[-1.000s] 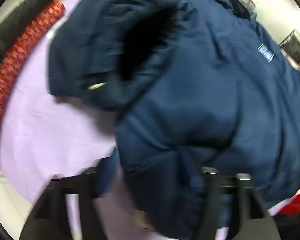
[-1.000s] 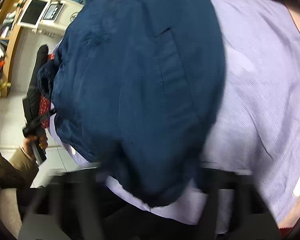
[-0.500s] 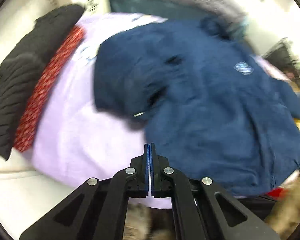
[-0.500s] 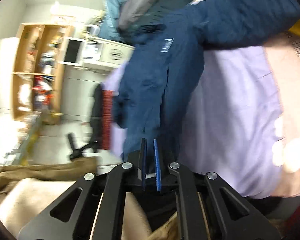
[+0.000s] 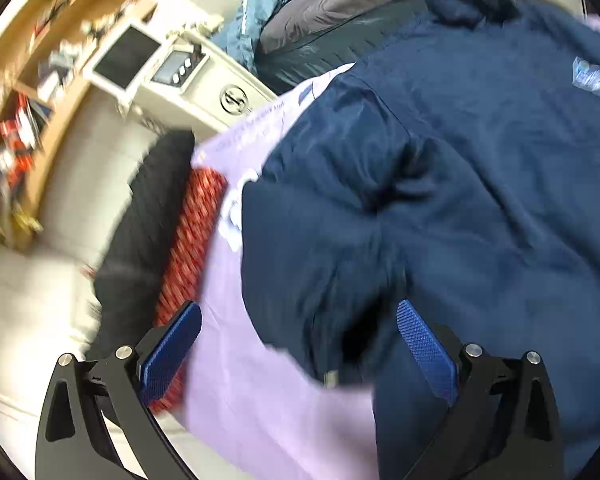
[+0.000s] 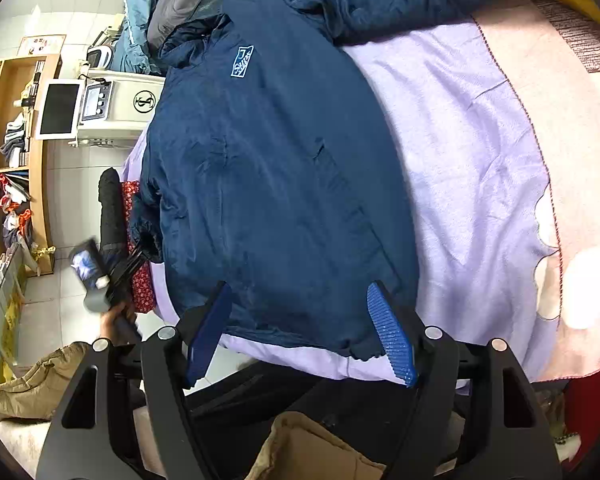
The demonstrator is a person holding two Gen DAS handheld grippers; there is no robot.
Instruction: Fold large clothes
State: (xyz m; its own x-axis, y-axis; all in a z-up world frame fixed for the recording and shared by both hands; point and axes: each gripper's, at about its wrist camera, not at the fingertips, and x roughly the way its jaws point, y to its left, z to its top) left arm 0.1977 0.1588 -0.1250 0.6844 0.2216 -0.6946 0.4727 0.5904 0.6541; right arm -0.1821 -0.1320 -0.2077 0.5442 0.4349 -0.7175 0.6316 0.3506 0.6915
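Where my left wrist camera looks down, I log: left claw (image 5: pixel 298 350) spread wide, its jaws having just been opening, nothing pinched between the blue pads (image 5: pixel 426 350). Navy jacket (image 5: pixel 460 208) lies on the lilac sheet (image 5: pixel 260 380), one sleeve folded across its body, cuff near the right pad. Black garment (image 5: pixel 140 240) and red patterned cloth (image 5: pixel 188 248) hang at the sheet's left edge. View blurred.

Right wrist camera: right claw (image 6: pixel 300 334) parted, also just been opening, straddling the jacket's hem without gripping it. Jacket flat on the sheet, pale chest logo (image 6: pixel 242 62) showing. Pink blanket (image 6: pixel 572 160) beyond. Left hand (image 6: pixel 118 316) visible at left.
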